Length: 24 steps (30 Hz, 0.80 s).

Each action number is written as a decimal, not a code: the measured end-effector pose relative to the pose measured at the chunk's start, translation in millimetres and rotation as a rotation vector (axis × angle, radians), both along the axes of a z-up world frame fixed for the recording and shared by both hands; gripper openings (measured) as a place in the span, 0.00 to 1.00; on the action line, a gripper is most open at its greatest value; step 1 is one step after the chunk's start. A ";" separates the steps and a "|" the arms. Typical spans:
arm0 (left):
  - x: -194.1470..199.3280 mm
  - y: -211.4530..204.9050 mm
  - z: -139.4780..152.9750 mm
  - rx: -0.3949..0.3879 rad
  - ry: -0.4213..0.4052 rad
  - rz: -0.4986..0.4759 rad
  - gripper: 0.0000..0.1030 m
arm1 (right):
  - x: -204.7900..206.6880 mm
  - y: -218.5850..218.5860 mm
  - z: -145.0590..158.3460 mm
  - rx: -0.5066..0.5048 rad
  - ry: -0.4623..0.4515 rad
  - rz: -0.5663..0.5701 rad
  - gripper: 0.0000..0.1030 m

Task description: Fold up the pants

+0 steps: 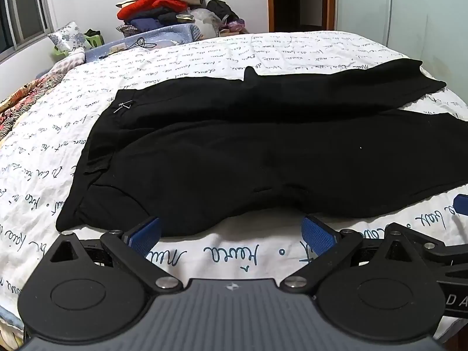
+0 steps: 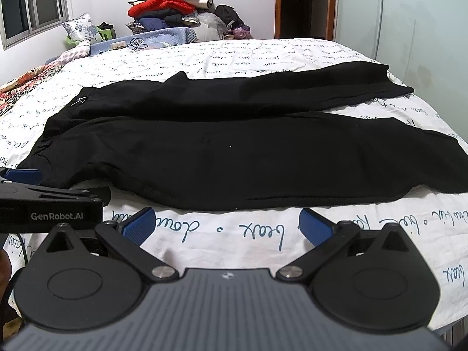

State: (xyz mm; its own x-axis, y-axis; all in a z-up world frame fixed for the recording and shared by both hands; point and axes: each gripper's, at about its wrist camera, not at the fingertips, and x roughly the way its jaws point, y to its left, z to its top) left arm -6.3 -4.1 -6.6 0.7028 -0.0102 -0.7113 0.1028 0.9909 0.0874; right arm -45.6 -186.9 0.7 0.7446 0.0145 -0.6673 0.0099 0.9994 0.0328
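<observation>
Left wrist view: the left hand-held gripper point(image 1: 231, 231) stands released, jaws spread wide and empty, tilted down over bare sheet just short of the near hem of the black pants point(image 1: 248, 152). The right hand-held gripper point(image 2: 226, 223) is likewise released and empty, close beside it. The pants lie spread flat across the bed point(image 2: 263, 52), waistband to the left, legs to the right, apparently laid out for a first fold; neither gripper touches them.
</observation>
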 end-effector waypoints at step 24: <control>3.2 0.9 -2.5 -0.023 0.001 0.000 1.00 | -1.4 1.8 -4.3 0.006 0.005 0.006 1.00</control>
State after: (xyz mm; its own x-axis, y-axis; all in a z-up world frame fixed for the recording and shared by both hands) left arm -3.1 -3.2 -9.1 0.7024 -0.0264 -0.7113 0.1032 0.9925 0.0650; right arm -47.0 -185.1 -3.5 0.7414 0.0232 -0.6706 0.0042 0.9992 0.0392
